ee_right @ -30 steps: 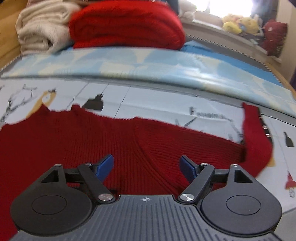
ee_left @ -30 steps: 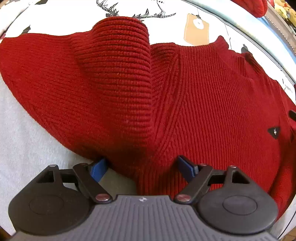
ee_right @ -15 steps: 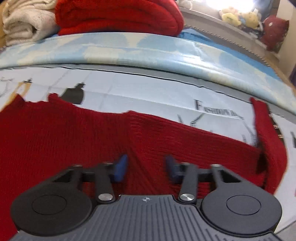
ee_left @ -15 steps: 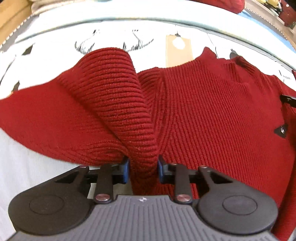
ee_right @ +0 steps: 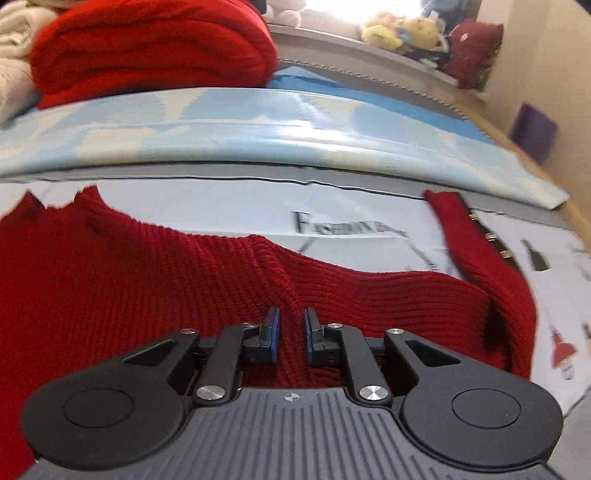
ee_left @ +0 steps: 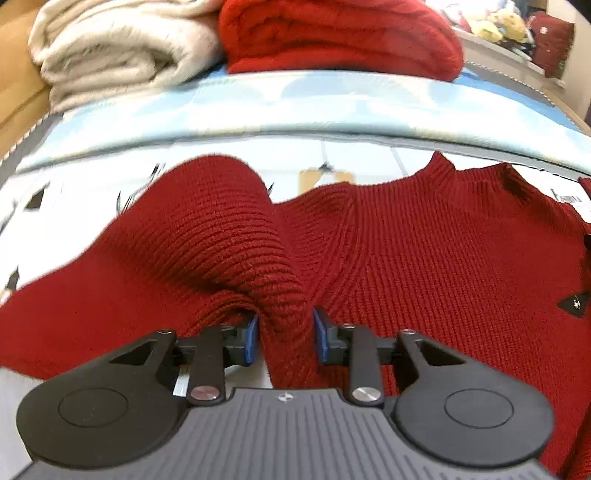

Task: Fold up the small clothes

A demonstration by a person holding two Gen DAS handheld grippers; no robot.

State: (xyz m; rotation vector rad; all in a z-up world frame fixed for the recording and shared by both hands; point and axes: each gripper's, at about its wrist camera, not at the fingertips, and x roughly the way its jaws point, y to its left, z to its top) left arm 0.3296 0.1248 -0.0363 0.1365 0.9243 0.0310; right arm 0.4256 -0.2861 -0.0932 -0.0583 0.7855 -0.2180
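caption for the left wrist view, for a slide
Left gripper shut on a raised ridge of the red knit sweater spread over a printed sheet, folded blankets behind.

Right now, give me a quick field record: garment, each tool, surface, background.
garment: red knit sweater, spread on the printed sheet, neckline at the far side
left tool: shut on a raised fold of the sweater
right tool: shut on a thinner pinch of the sweater
right sleeve: bent, cuff pointing away
background: folded red blanket, cream blanket
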